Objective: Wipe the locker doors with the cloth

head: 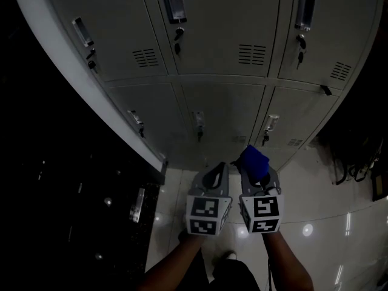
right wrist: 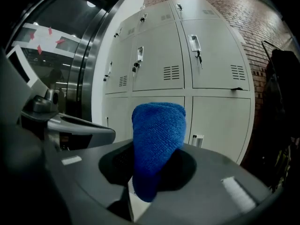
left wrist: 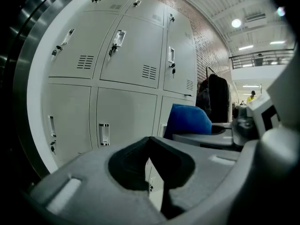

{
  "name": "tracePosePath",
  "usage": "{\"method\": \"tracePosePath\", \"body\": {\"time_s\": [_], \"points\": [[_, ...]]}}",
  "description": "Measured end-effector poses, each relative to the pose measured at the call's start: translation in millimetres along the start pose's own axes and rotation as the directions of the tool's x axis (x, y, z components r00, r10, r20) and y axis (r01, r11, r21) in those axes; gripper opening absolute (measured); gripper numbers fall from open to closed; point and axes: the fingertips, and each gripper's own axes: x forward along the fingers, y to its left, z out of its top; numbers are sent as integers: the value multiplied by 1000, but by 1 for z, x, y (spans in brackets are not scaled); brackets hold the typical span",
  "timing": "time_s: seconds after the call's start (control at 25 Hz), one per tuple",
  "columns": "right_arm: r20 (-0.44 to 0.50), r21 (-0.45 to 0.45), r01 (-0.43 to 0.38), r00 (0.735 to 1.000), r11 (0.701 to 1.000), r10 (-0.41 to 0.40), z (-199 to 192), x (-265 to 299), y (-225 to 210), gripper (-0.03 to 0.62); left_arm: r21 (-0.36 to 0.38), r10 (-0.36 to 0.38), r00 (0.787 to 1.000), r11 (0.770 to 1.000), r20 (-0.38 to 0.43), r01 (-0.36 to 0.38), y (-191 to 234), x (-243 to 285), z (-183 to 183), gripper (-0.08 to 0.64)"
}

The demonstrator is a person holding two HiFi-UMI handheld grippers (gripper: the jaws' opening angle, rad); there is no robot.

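Right tool point(right wrist: 147, 172) pinches blue cloth point(right wrist: 158, 135), hiding part of the locker doors point(right wrist: 220, 121); left tool point(left wrist: 150, 163) pressed together.

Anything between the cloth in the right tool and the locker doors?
Nothing. In the right gripper view only open air separates the cloth from the locker doors; the head view shows bare floor below that gap.

Glossy pale floor point(head: 315, 193) under grey lockers point(head: 218, 102)
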Motion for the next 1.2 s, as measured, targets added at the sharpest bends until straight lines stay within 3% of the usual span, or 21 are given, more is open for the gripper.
{"method": "tracePosePath", "body": {"time_s": [0.32, 0.48, 0.72, 1.2], "points": [[31, 5, -33, 999, 999, 32, 28, -47, 14, 78, 3, 46, 999, 999, 10, -46, -26, -44, 19, -5], [53, -2, -41, 998, 999, 42, 39, -66, 18, 78, 39, 57, 998, 998, 22, -58, -38, -61, 29, -5], [46, 37, -49, 998, 998, 47, 39, -89, 24, 78, 23, 84, 996, 996, 26, -85, -48, -85, 32, -5], [47, 25, -82, 996, 996, 80, 41, -109, 38, 78, 21, 109, 994, 994, 19, -109, -60, -108, 27, -5]]}}
